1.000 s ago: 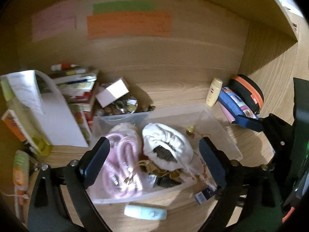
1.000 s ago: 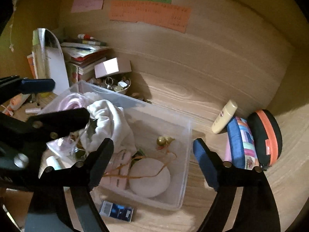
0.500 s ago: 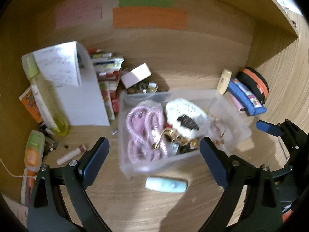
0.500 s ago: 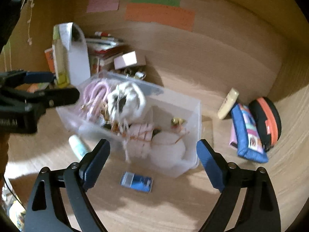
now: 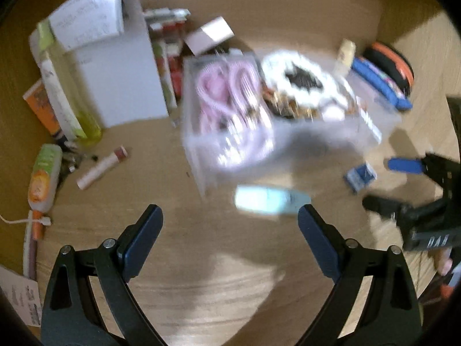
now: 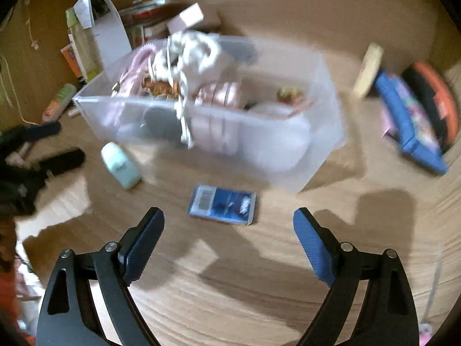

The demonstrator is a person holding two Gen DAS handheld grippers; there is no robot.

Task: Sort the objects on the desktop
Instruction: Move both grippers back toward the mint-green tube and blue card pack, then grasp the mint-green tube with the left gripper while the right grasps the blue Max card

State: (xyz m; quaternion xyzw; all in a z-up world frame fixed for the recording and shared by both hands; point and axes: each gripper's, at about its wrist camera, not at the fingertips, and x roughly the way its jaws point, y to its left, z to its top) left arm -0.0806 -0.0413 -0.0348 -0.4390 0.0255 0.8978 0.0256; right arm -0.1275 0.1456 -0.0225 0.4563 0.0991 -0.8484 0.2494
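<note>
A clear plastic bin (image 5: 201,155) (image 6: 322,132) on the wooden desk holds pink cables (image 5: 230,106), a white pouch (image 5: 299,80) and small trinkets. A pale mint bottle (image 5: 270,200) (image 6: 121,164) lies in front of it, just beyond my open, empty left gripper (image 5: 230,230). A blue packet (image 6: 222,204) (image 5: 360,176) lies flat just beyond my open, empty right gripper (image 6: 229,227). Both views are blurred.
A white paper bag (image 5: 115,66), books, a yellow bottle (image 5: 69,106), tubes (image 5: 43,178) and a lip balm (image 5: 100,167) stand left. A cream bottle (image 6: 368,69), blue pouch (image 6: 409,121) and black-orange case (image 6: 432,98) sit right.
Both grippers have pulled back and away from the bin, so more bare desk shows in front. Nothing was picked up; both stay open.
</note>
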